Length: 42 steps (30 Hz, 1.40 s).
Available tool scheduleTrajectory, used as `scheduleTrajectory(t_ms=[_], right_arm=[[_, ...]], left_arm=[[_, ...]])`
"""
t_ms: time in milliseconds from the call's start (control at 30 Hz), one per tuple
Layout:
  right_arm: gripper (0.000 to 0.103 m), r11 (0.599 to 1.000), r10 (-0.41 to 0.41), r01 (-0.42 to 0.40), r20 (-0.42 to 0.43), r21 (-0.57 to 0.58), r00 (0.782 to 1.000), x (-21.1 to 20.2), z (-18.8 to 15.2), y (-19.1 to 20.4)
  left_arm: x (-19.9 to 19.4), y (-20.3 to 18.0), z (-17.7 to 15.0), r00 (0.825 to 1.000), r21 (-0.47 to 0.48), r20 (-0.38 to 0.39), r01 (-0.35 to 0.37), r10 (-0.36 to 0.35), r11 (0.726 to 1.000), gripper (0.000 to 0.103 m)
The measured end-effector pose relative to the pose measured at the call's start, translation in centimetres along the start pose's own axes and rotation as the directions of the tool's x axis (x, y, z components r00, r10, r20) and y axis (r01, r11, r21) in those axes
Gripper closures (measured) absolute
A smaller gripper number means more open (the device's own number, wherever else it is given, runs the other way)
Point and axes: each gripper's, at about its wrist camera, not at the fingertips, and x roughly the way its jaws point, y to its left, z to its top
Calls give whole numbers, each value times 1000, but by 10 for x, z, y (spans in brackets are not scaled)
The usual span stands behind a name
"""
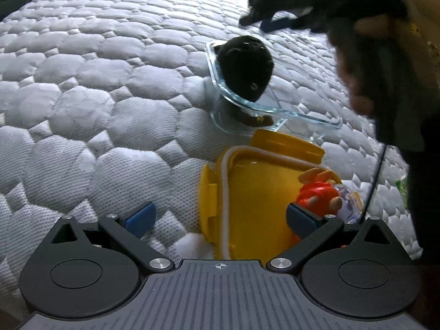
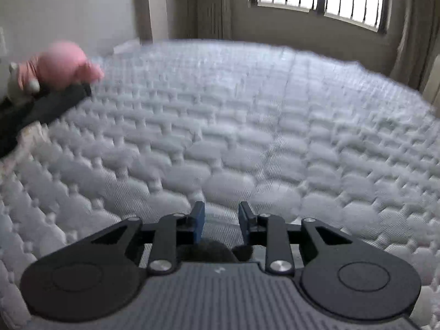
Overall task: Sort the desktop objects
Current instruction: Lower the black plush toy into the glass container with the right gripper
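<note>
A clear glass container (image 1: 310,110) lies on the quilted mattress (image 1: 110,88) with a black fluffy ball (image 1: 244,68) in its near-left corner. In front of it is an upturned yellow lid (image 1: 258,192) with a white seal. An orange and red toy figure (image 1: 319,195) rests on the lid's right side. My left gripper (image 1: 220,217) is open wide above the lid, its right pad (image 1: 299,216) close to the toy. My right gripper (image 1: 275,23), blurred and dark, hovers above and behind the container. In the right wrist view my right gripper (image 2: 221,211) shows a narrow gap with nothing in it, and dark fuzz (image 2: 211,250) shows below it.
A pink plush toy (image 2: 63,63) and a flat dark object (image 2: 55,101) lie at the mattress's far left edge. A person's dark sleeve (image 1: 398,96) fills the right side of the left wrist view. Wide bare mattress (image 2: 247,137) stretches toward a window and curtains.
</note>
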Motion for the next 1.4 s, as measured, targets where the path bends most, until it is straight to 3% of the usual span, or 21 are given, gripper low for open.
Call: scheduleTrajectory(t_ms=[200,267,433,567,667,733,933,1067,1133,1200,1267,1400], right_arm=[[75,980,189,-182,-89,77,978,-15,-25,-22],[74,985,174,-172,-108,32,979,-35,-32,-18],[58,999,37,-36,-104,6,994,-58,-41,-4],[53,999,20,-17,-89,31,996,-46,-45,1],[40,998,32,-29,-70,47,997,-29,-46,4],[40,997,48,-43,-85,64,995,-26,-41,-1],[33,989,105,-80,-211,123,972,-21,-8,-20],[20,987,153,-125,-333,103,931,-5,-2,-21],[25,981,187,-156,-354,115,917,1,-4,-19],[36,975,219,-189,-372,116,902,6,-6,-16],[43,979,202,-187,-365,78,909,4,-7,-9],[49,983,182,-171,-274,63,944,-15,-10,-6]], left_arm=[[3,10,5,1000,-38,4,5,-5,999,0],[6,8,6,1000,-28,6,4,-4,1000,0],[10,-2,5,1000,12,6,-11,11,1000,0],[8,-2,3,1000,21,9,-7,7,1000,0],[8,1,4,1000,-2,3,-5,5,1000,0],[6,0,3,1000,7,4,-6,6,1000,0],[8,2,3,1000,-7,0,-5,5,1000,0],[8,1,4,1000,-1,-1,-5,5,1000,0],[8,2,4,1000,-6,-2,-3,3,1000,0],[8,2,4,1000,-5,-2,-3,3,1000,0],[7,2,4,1000,-1,-2,-3,3,1000,0],[7,2,4,1000,-9,-1,-3,3,1000,0]])
